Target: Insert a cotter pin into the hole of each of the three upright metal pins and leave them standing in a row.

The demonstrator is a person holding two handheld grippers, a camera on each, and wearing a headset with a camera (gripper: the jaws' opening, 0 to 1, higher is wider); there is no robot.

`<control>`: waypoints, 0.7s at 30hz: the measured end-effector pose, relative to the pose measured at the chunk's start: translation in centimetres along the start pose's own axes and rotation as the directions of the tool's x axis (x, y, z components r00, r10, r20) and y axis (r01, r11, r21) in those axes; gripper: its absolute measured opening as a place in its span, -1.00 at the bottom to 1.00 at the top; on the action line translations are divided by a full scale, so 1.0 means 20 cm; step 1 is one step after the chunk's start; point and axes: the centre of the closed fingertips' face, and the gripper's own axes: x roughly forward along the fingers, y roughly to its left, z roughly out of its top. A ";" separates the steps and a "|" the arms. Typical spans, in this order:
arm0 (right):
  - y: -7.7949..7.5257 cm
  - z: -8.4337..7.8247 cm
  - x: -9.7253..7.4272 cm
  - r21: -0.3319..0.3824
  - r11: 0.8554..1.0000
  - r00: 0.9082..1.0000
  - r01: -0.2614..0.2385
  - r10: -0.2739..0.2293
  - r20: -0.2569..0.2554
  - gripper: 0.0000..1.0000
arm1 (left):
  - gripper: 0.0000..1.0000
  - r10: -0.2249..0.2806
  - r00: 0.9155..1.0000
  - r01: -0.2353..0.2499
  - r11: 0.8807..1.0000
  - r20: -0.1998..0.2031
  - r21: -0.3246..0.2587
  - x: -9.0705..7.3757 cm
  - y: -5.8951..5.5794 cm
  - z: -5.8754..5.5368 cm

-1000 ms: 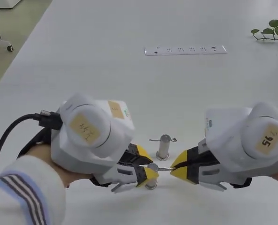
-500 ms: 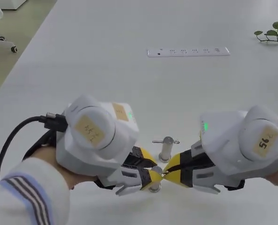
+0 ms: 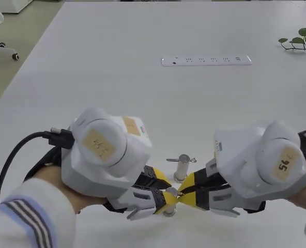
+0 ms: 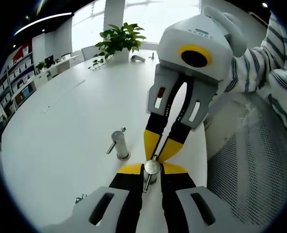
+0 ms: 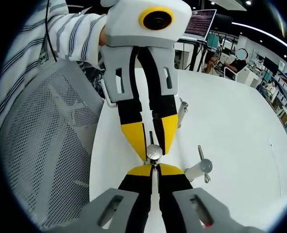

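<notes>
The left gripper (image 3: 166, 199) and right gripper (image 3: 186, 192) were bulky white plastic housings with black jaws tipped yellow, each bearing a tan sticker (image 3: 100, 145) (handwritten marks). A thick black cable (image 3: 16, 150) plugged into the left; the white sleeve (image 3: 24, 219) had dark stripes.

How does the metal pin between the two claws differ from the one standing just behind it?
The near pin is clamped in the left claw; the far pin stands free, touched by nothing. The far pin has a cotter pin through its head; at the near pin the right claw holds a second cotter pin against the head, not visibly through. Both are upright silvery cylinders.
</notes>
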 end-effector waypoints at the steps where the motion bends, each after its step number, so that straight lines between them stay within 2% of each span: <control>1: 0.00 0.00 0.00 0.003 1.000 1.000 0.003 -0.003 0.003 -0.99 | -0.80 0.000 1.000 0.000 1.000 -0.001 -0.004 0.00 0.00 0.00; 4: -0.01 0.01 0.00 0.018 1.000 1.000 0.016 -0.017 0.021 -0.77 | -0.80 -0.008 1.000 0.008 1.000 0.000 -0.005 0.00 0.00 0.00; 6: -0.01 0.01 0.00 0.015 1.000 1.000 0.020 -0.020 0.024 -0.64 | -0.80 -0.012 1.000 0.012 0.999 0.006 0.037 0.00 0.00 0.00; 8: 0.00 0.01 0.00 0.026 0.999 0.999 0.018 -0.019 0.033 -0.62 | -0.80 -0.010 1.000 0.009 0.998 0.009 0.059 -0.01 -0.01 0.00; 11: 0.01 0.01 0.01 0.048 0.999 0.999 0.020 -0.022 0.046 -0.61 | -0.74 -0.013 1.000 0.012 0.999 0.019 0.047 -0.03 -0.02 -0.01; 16: 0.02 0.00 0.02 0.098 0.995 0.997 0.017 -0.025 0.078 -0.52 | -0.45 -0.024 0.996 0.021 0.999 0.084 0.035 -0.05 -0.04 0.02; 18: 0.02 0.00 0.03 0.112 0.994 0.995 0.017 -0.027 0.092 -0.52 | -0.49 -0.025 0.995 0.020 0.999 0.100 0.049 -0.07 -0.06 0.02; 21: 0.02 0.01 0.03 0.145 0.989 0.992 0.010 -0.028 0.123 -0.51 | -0.47 -0.031 0.994 0.029 0.999 0.106 0.019 -0.08 -0.07 0.00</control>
